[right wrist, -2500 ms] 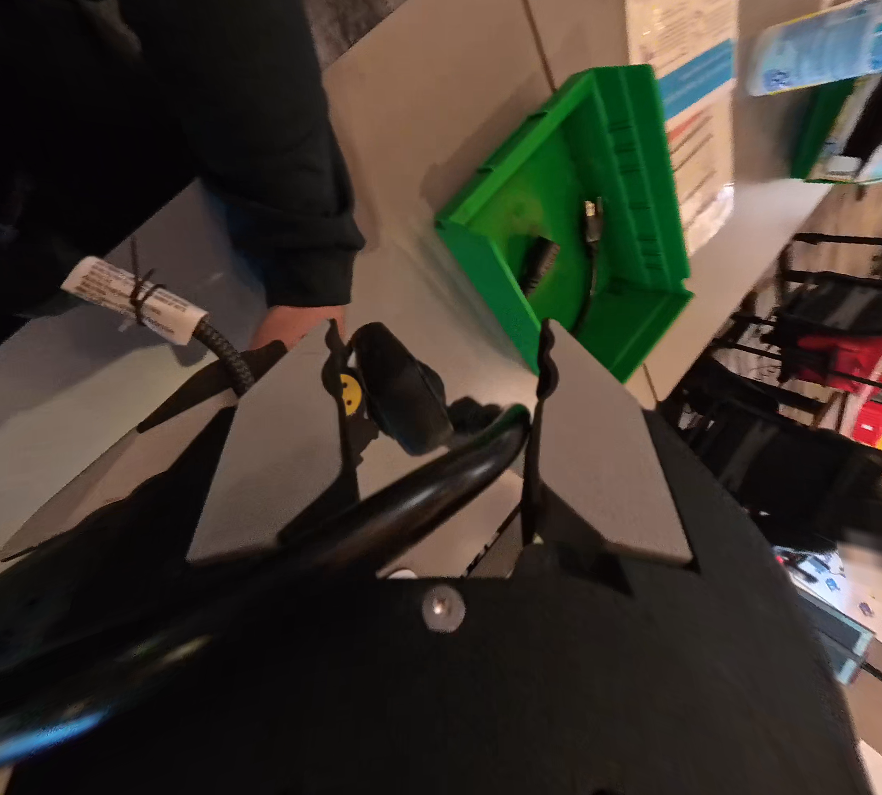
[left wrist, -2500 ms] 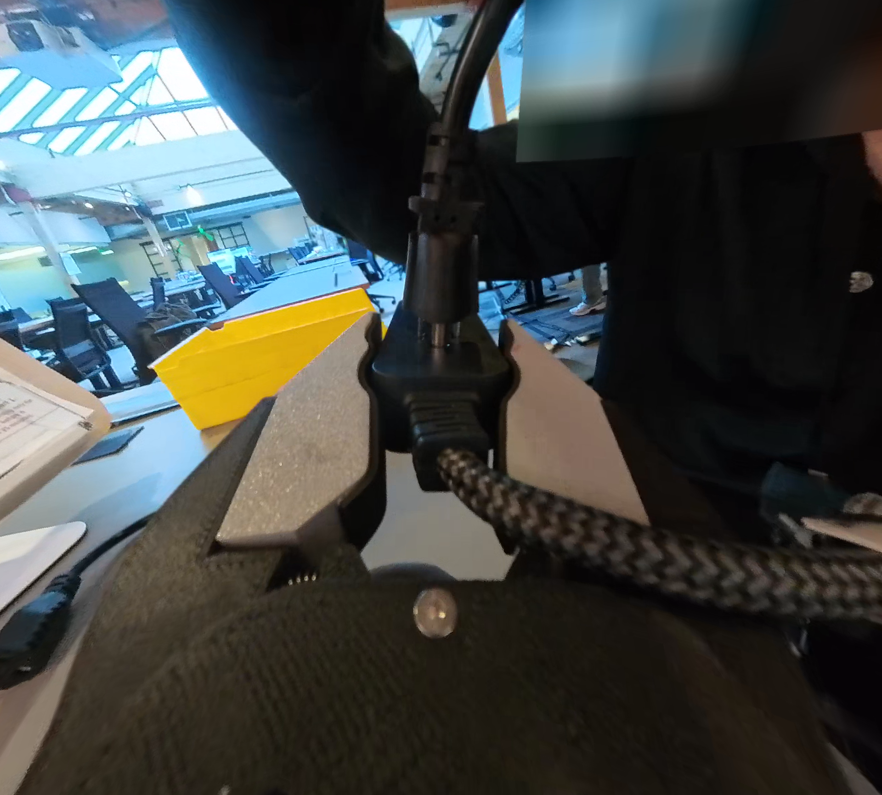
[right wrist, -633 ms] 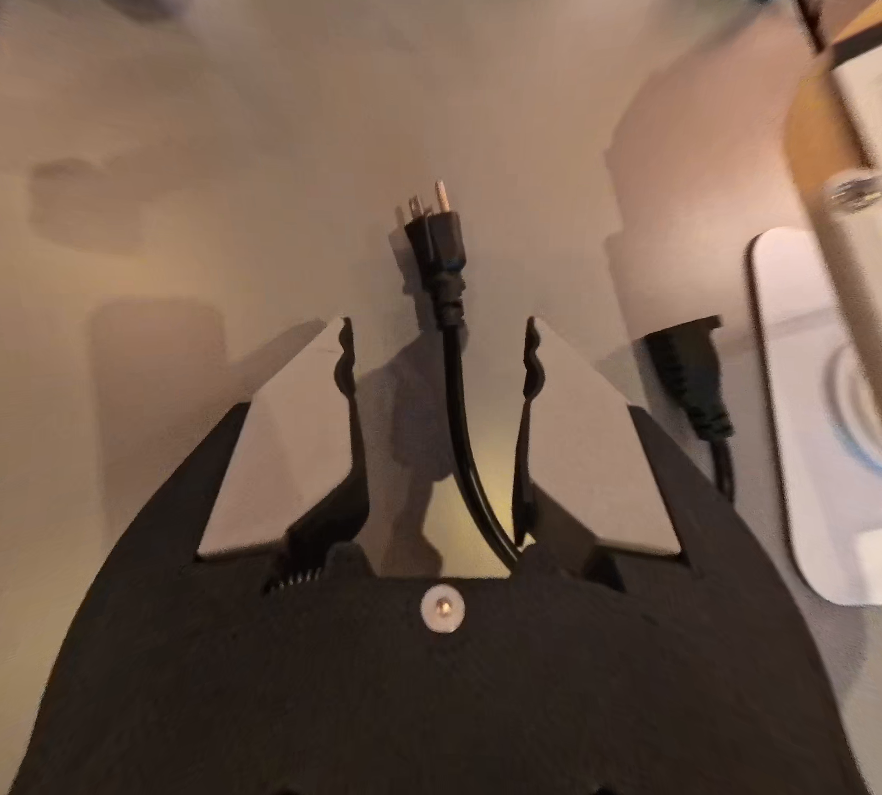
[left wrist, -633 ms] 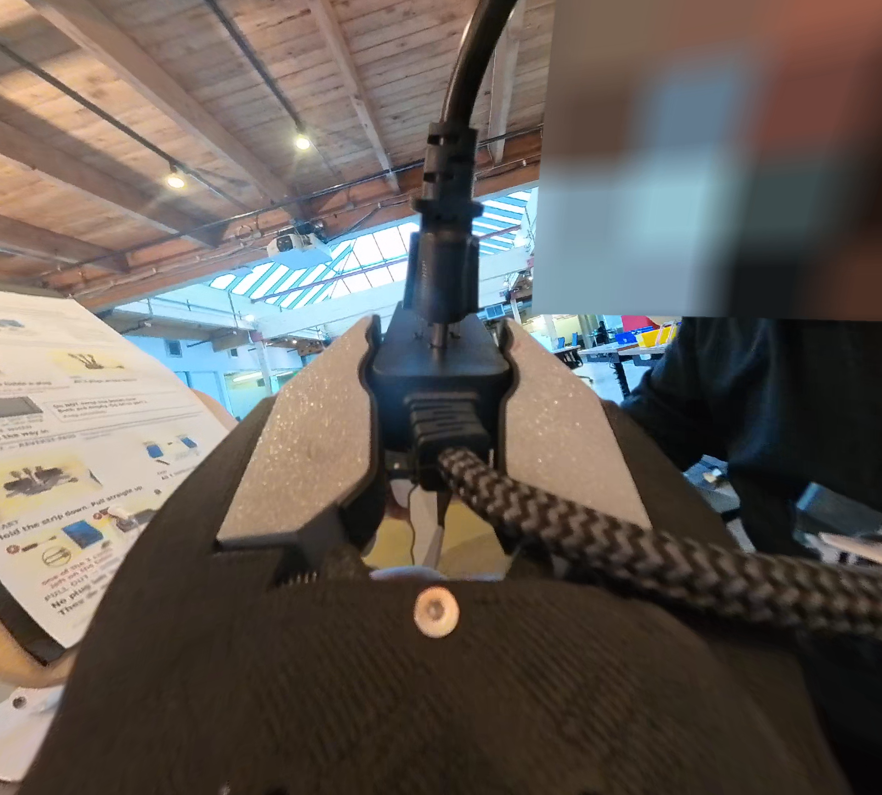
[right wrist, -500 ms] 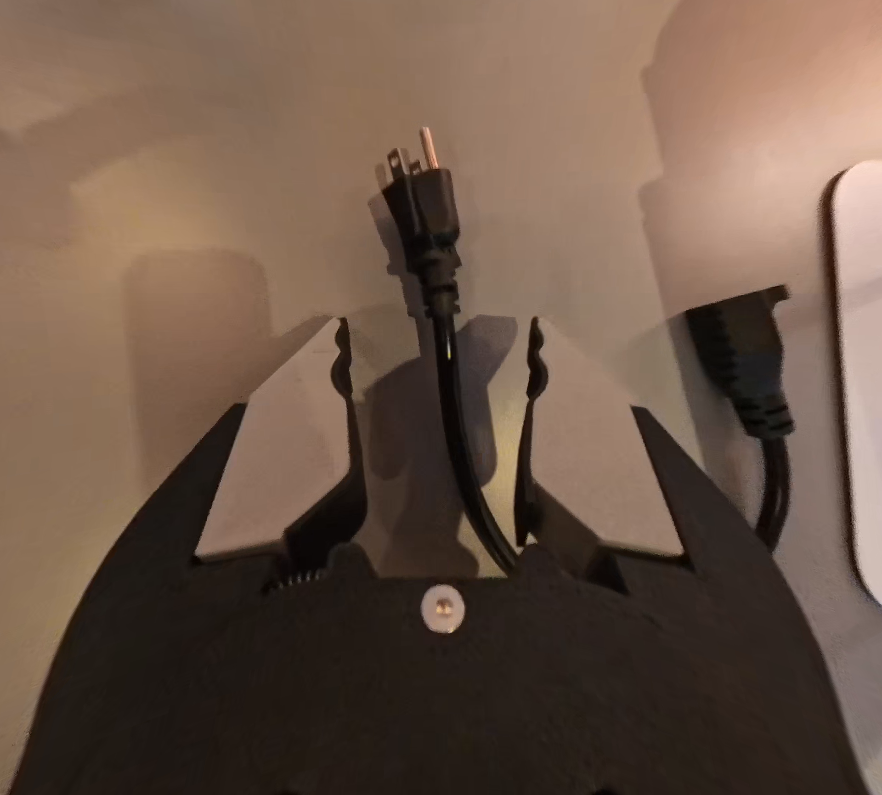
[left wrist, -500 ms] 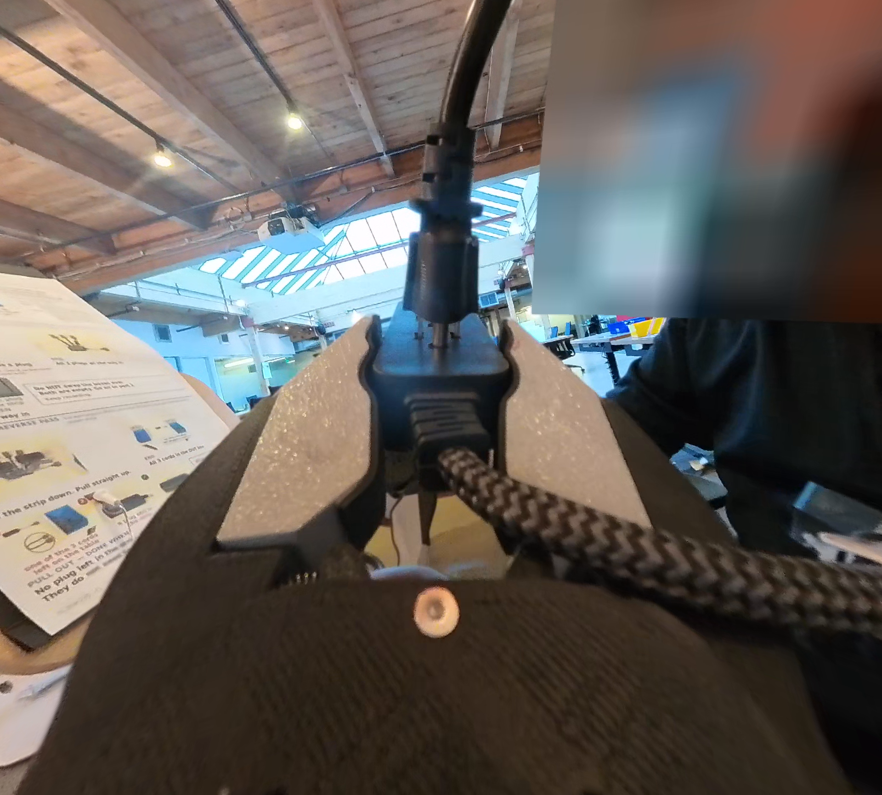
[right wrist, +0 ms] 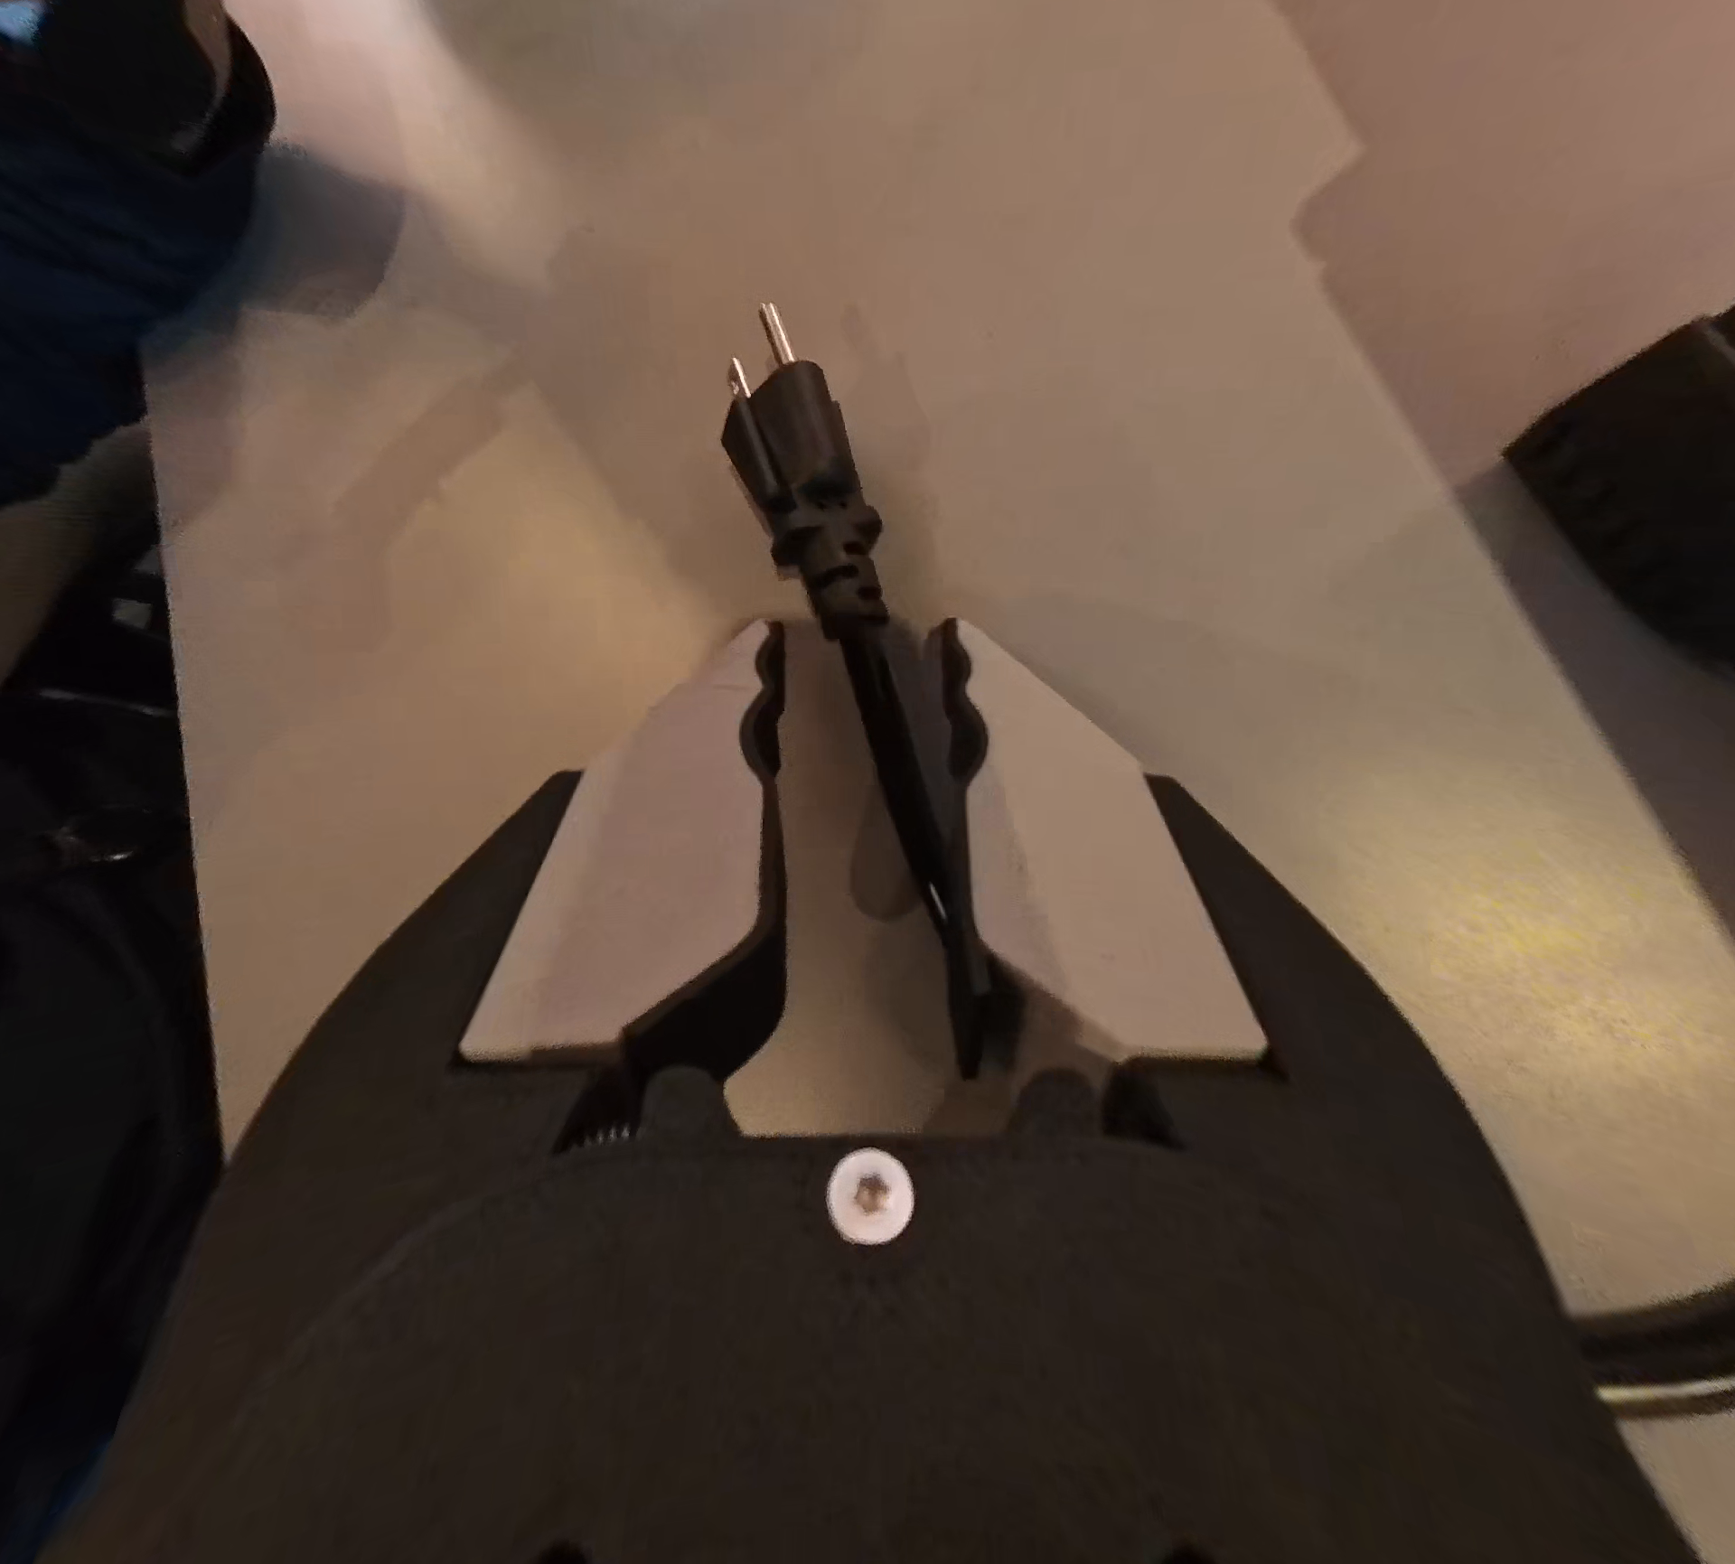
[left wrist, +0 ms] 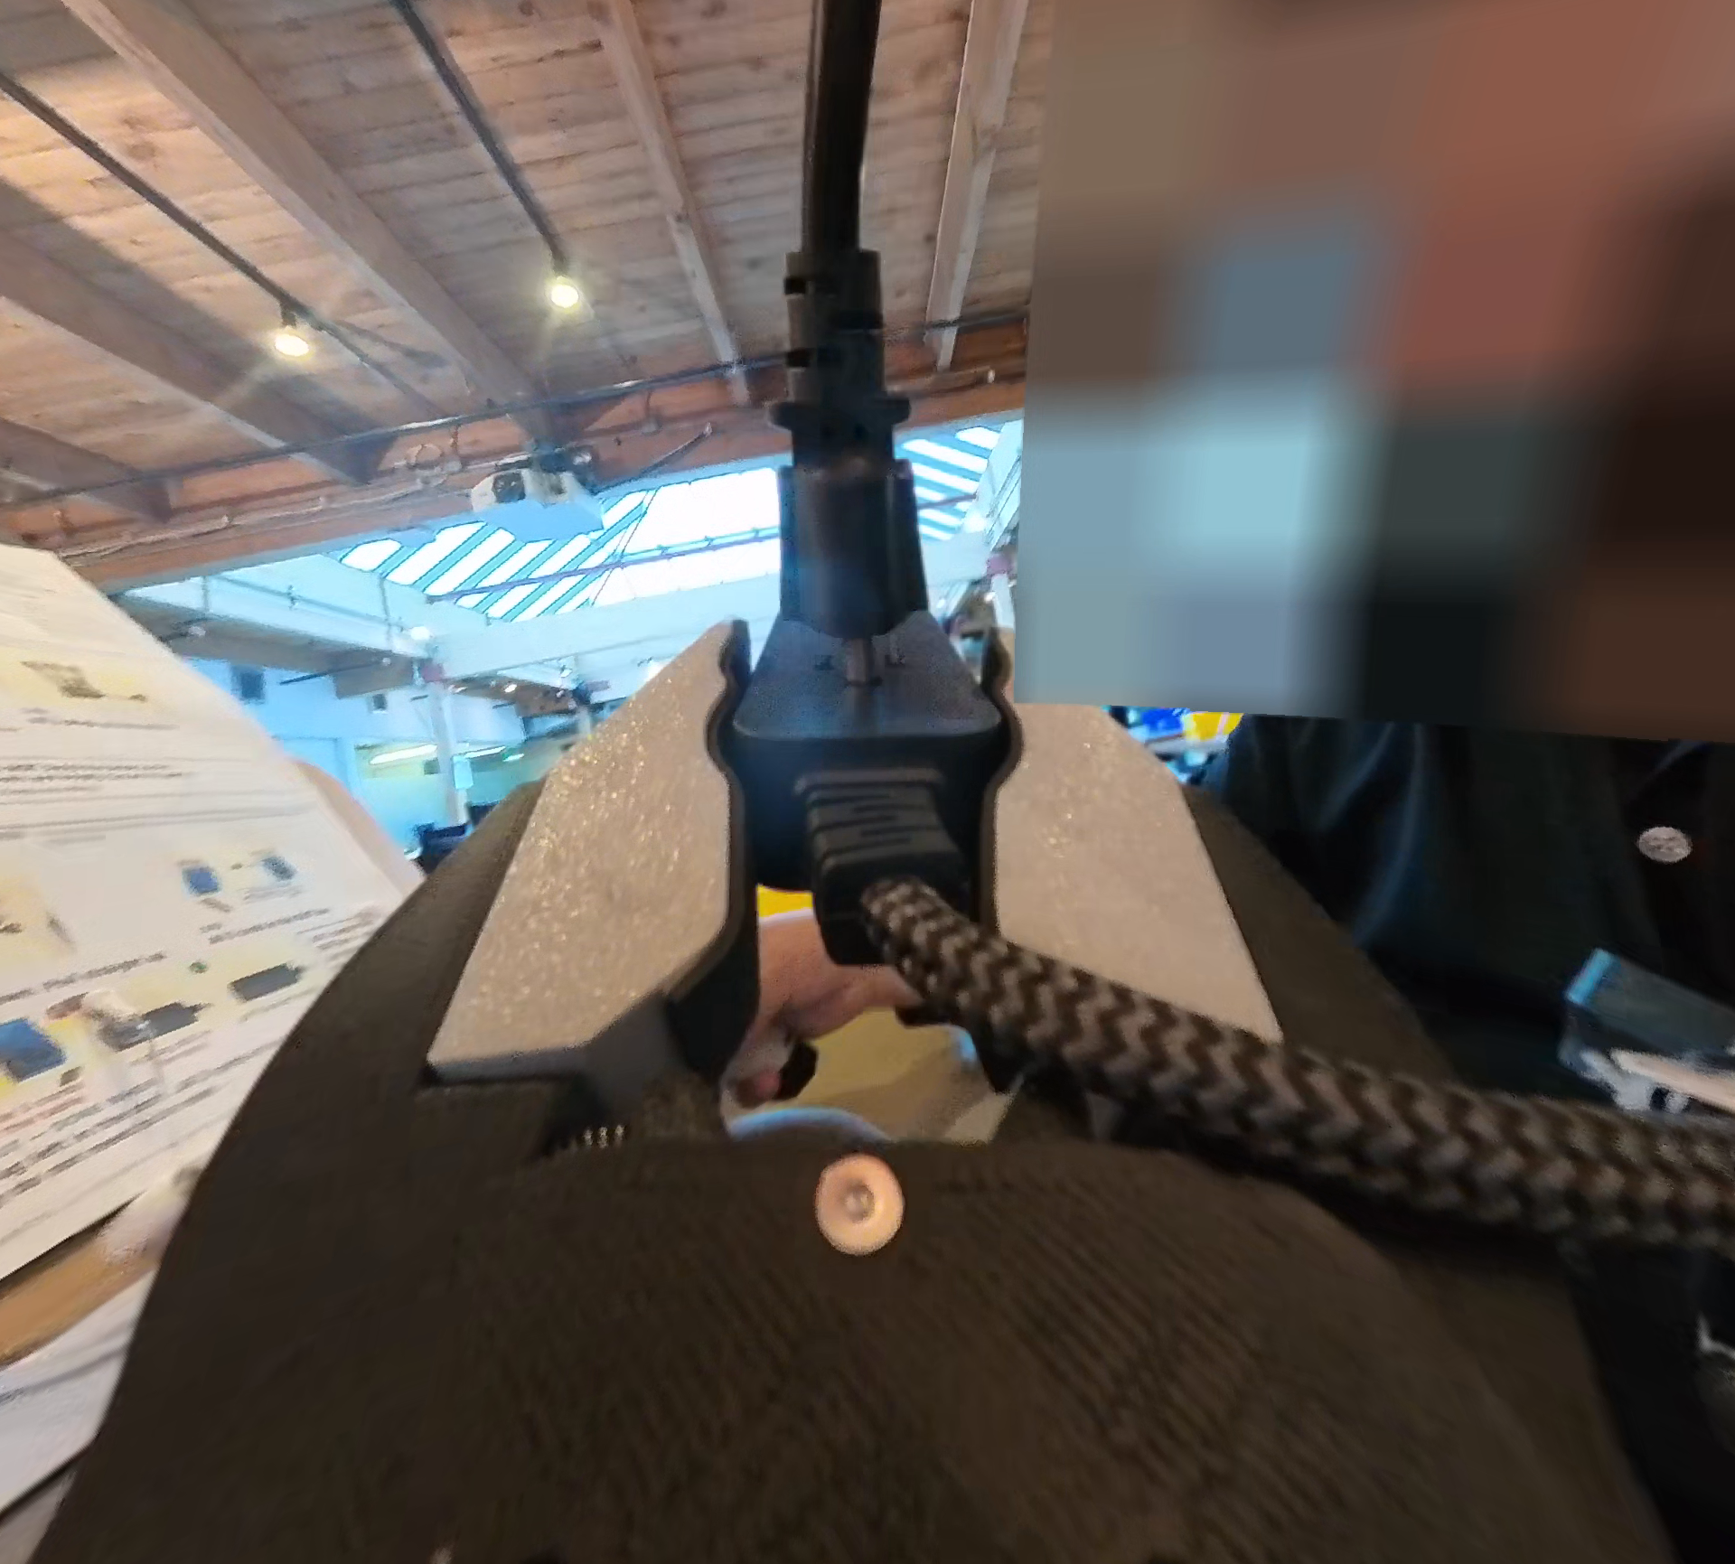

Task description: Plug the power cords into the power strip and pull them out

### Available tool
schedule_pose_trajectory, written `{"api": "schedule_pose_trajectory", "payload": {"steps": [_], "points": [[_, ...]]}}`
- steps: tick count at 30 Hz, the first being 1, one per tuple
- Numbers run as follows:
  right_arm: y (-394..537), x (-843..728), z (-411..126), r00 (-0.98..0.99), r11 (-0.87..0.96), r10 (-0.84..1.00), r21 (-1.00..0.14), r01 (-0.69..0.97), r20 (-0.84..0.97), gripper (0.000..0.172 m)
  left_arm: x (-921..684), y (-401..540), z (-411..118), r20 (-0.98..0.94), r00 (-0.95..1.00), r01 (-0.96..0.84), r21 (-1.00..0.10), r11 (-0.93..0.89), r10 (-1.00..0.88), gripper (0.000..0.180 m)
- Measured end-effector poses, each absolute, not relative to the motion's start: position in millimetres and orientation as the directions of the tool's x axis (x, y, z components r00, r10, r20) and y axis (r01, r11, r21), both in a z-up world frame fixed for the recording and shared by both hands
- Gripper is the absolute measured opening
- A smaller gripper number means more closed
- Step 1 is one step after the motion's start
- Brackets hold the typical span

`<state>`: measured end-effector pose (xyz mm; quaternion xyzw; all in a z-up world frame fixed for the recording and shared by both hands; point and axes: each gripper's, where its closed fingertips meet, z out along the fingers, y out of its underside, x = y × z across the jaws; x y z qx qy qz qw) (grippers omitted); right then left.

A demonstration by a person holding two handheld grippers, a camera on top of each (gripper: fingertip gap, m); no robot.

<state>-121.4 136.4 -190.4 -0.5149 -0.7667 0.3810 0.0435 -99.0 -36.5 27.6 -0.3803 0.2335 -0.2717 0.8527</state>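
**Strip clamped left, loose cord between right jaws**

My left gripper [left wrist: 866, 754] was clamped on the black power strip [left wrist: 864, 721], both pads pressing its sides; its braided cable [left wrist: 1220, 1059] ran off right. A black plug [left wrist: 845, 552] stood in its socket, prongs partly showing. My right gripper's [right wrist: 859, 674] jaws stood apart around a second cord [right wrist: 901, 768], which touched only the right pad; its plug [right wrist: 798, 439] lay beyond on the table [right wrist: 1220, 486].

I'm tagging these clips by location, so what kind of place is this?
Probably a big open loft-style office or workshop: a timber ceiling with track lights, skylights, and a grey table.
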Motion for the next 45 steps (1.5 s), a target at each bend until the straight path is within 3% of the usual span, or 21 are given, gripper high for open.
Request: {"api": "schedule_pose_trajectory", "payload": {"steps": [5,8,11,13,16,18,23,25,29,32,34,36,38,39,43,45], "points": [[130,-123,-190,-0.460,0.149,0.800,-0.613,0.775,-0.386,0.012,-97,-38,36,-0.162,0.712,0.382,-0.726,0.572,-0.683,0.047],[130,-120,-185,-0.479,0.179,0.802,-0.621,0.763,-0.358,0.012,-96,-36,36,-0.146,0.705,0.410,-0.715,0.566,-0.694,0.047],[138,-118,-153,-0.522,0.305,0.842,-0.678,0.668,-0.135,0.011,-103,-33,37,-0.090,0.699,0.467,-0.694,0.548,-0.710,0.047],[145,-115,-118,-0.537,0.468,0.836,-0.651,0.598,0.107,0.011,-107,-26,34,-0.047,0.699,0.488,-0.698,0.524,-0.713,0.047],[147,-109,-56,-0.563,0.727,0.686,-0.473,0.498,0.462,0.011,-108,-9,24,0.028,0.697,0.490,-0.748,0.447,-0.717,0.047],[143,-107,-14,-0.571,0.825,0.558,-0.327,0.461,0.603,0.011,-105,0,17,0.062,0.692,0.481,-0.782,0.395,-0.719,0.047],[109,-102,45,-0.693,0.965,0.133,0.068,0.255,0.708,0.000,-96,12,5,0.106,0.686,0.458,-0.832,0.313,-0.720,0.047],[94,-102,51,-0.732,0.965,0.072,0.137,0.221,0.677,0.000,-93,13,3,0.110,0.680,0.459,-0.835,0.304,-0.725,0.047],[89,-121,58,-0.683,0.955,0.145,0.079,0.285,0.716,0.000,-88,10,3,0.095,0.664,0.466,-0.828,0.311,-0.742,0.047],[95,-122,57,-0.612,0.921,0.378,-0.214,0.325,0.695,0.000,-94,1,11,0.073,0.677,0.471,-0.807,0.355,-0.732,0.047],[104,-117,46,-0.564,0.819,0.573,-0.441,0.367,0.595,0.000,-101,-8,19,0.055,0.684,0.487,-0.776,0.400,-0.727,0.046],[114,-109,21,-0.531,0.692,0.710,-0.598,0.405,0.462,0.000,-106,-16,25,0.038,0.692,0.497,-0.750,0.438,-0.721,0.046],[122,-101,-15,-0.512,0.599,0.781,-0.659,0.454,0.357,0.000,-112,-20,29,0.032,0.703,0.507,-0.724,0.468,-0.711,0.046],[125,-100,-34,-0.492,0.564,0.807,-0.677,0.473,0.328,0.008,-116,-22,31,0.034,0.707,0.515,-0.710,0.480,-0.706,0.046],[111,-104,-104,-0.472,0.458,0.860,-0.704,0.542,0.195,0.005,-136,-34,40,0.051,0.721,0.557,-0.635,0.535,-0.691,0.047],[99,-112,-125,-0.465,0.425,0.871,-0.720,0.549,0.159,0.018,-151,-44,45,0.058,0.732,0.580,-0.576,0.576,-0.679,0.047]]}}
